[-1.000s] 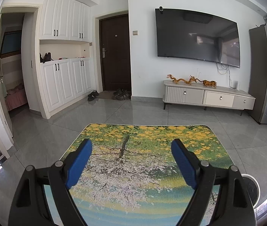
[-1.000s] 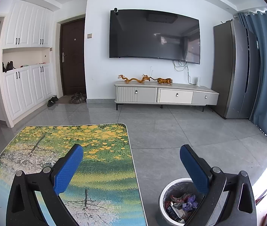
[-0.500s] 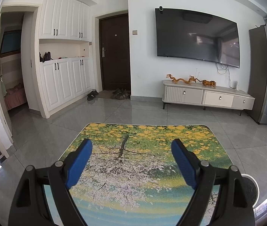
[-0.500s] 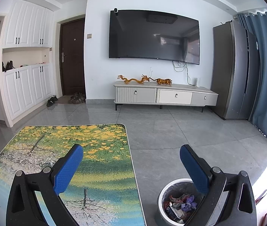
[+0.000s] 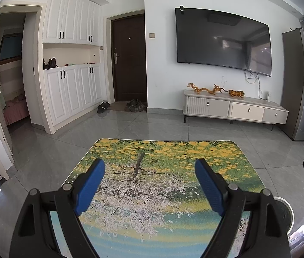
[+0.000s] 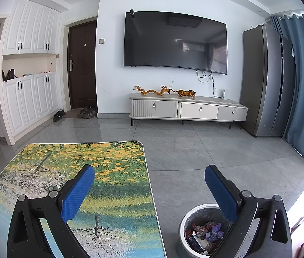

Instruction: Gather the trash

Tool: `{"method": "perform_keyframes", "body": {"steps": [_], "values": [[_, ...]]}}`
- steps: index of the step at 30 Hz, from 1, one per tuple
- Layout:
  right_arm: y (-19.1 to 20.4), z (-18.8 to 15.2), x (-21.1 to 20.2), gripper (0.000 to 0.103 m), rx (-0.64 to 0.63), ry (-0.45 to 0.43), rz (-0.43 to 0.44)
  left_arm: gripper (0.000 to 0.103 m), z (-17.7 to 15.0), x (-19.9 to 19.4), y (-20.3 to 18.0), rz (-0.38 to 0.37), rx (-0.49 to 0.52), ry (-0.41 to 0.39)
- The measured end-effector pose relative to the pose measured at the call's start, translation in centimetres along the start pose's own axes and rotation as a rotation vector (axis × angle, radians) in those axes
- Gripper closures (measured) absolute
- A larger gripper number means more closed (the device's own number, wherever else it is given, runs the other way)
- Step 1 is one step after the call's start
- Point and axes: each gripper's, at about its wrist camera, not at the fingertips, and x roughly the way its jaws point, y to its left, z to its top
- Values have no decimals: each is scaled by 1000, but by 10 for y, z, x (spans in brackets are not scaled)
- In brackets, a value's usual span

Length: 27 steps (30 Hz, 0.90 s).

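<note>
A white round trash bin (image 6: 197, 234) stands on the floor to the right of the table, holding crumpled wrappers (image 6: 205, 231). Its rim shows at the right edge of the left wrist view (image 5: 285, 206). My right gripper (image 6: 149, 173) is open and empty, held above the table's right edge and the bin. My left gripper (image 5: 149, 169) is open and empty, held above the table (image 5: 164, 150) with the tree-print top. No loose trash shows on the table top.
Grey tiled floor (image 6: 195, 146) lies beyond the table. A TV cabinet (image 6: 188, 109) with ornaments stands under a wall TV. A grey fridge (image 6: 268, 81) and blue curtain are at the right. White cupboards (image 5: 70, 81), a dark door and shoes are at the left.
Almost nothing has moved. The right wrist view has shifted very slightly, showing a little more of the bin. Both grippers stay open.
</note>
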Motion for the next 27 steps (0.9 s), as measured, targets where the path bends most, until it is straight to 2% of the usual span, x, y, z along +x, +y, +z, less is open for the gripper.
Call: {"method": "perform_keyframes", "body": {"steps": [27], "values": [[-1,0,-2,0,-4,0,0,18,-3,1,-4,-13,5,10]]}}
